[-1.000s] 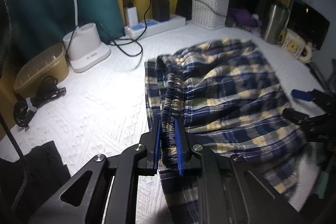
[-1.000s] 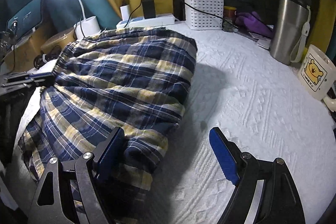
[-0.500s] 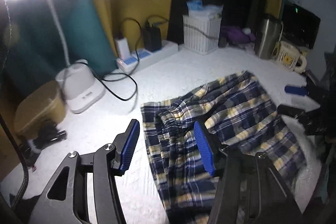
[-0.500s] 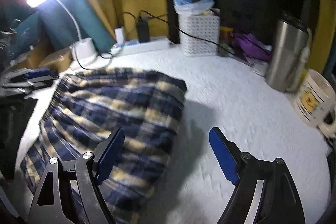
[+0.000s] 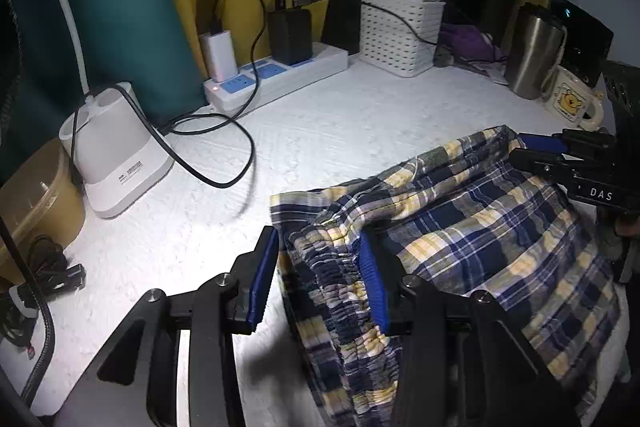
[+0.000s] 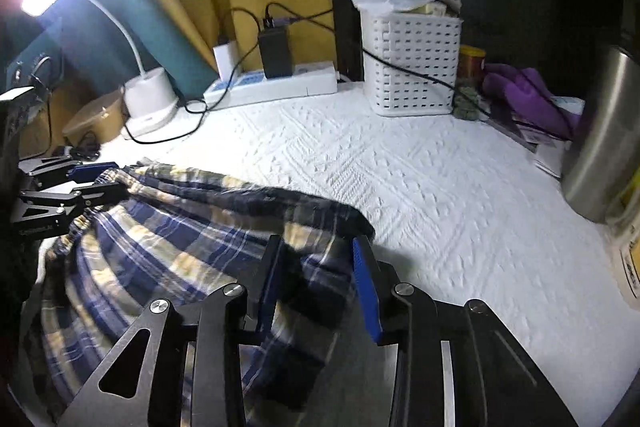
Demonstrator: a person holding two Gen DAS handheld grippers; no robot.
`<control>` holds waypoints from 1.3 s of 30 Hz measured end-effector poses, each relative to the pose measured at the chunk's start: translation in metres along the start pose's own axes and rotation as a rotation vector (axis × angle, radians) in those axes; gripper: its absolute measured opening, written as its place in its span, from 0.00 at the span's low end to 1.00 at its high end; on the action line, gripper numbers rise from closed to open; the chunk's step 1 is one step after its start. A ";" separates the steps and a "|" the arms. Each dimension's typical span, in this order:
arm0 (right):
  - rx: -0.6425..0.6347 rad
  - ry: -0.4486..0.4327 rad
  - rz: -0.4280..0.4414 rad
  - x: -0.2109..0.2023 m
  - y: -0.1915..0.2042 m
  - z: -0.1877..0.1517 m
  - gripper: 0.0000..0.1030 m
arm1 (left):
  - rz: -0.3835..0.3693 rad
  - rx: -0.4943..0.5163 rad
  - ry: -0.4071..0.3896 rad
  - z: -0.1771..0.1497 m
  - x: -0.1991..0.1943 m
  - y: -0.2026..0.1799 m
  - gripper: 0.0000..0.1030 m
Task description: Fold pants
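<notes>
Left gripper frame: matte black metal arms, with triangular cut-outs down at lower left of frame.
Left gripper pads: bright blue, ribbed strips on the inner faces.
Screws: round silver heads at the linkage joints.
Right gripper: same black linkage, blue pads, silver screws.
Marking: white letters "DAS" on the right gripper's side, right edge of the left wrist view.

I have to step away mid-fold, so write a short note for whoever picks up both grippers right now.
Left gripper: open, jaws astride the pants' elastic waistband, not clamped.
Right gripper: open, jaws around the opposite edge of the fabric, not clamped.
Pants: a bunched, partly folded heap on the white table cover.
Done: at least one rough fold.
Left: probably grip both ends, fold again, flatten.
</notes>
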State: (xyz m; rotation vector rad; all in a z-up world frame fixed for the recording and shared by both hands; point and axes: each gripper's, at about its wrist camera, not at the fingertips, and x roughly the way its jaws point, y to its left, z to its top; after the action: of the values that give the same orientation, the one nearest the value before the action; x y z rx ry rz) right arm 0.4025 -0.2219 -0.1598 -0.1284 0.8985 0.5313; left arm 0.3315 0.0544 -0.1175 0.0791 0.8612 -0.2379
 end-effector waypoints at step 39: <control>-0.036 0.103 -0.100 -0.041 0.045 -0.065 0.56 | 0.074 -0.109 0.083 -0.043 -0.021 -0.011 0.59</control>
State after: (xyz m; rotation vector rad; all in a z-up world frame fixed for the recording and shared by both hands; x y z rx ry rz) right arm 0.3137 -0.2197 -0.1638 -0.2341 0.9780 0.4507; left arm 0.2838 0.0545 -0.1296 0.0188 0.9510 -0.1187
